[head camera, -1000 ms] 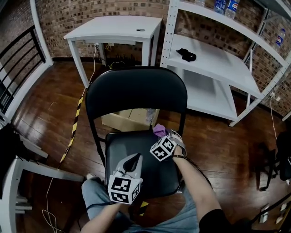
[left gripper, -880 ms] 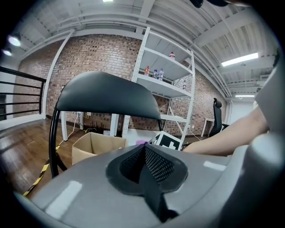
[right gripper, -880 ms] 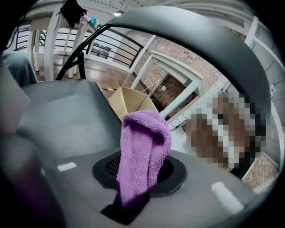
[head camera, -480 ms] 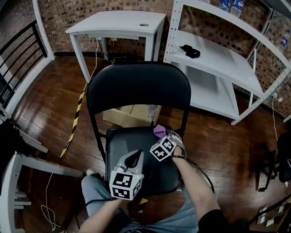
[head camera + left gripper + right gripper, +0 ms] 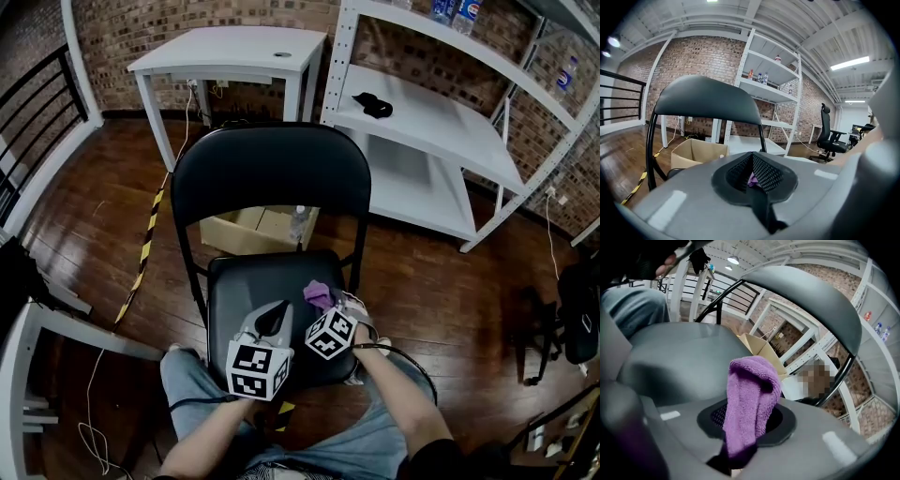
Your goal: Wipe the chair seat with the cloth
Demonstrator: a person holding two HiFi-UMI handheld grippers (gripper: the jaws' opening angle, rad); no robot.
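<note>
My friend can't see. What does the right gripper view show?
The right gripper pinches a purple cloth that sticks up between its jaws, in front of the dark chair seat. The chair's curved backrest arches behind, with a cardboard box beyond.

- Left gripper (image 5: 272,321): jaws pressed together, nothing between them; points forward and down.
- Right gripper (image 5: 328,307): jaws clamped on cloth (image 5: 752,394); just beside the left gripper.
- Left forearm (image 5: 202,442), right forearm (image 5: 401,392): both reach forward.
</note>
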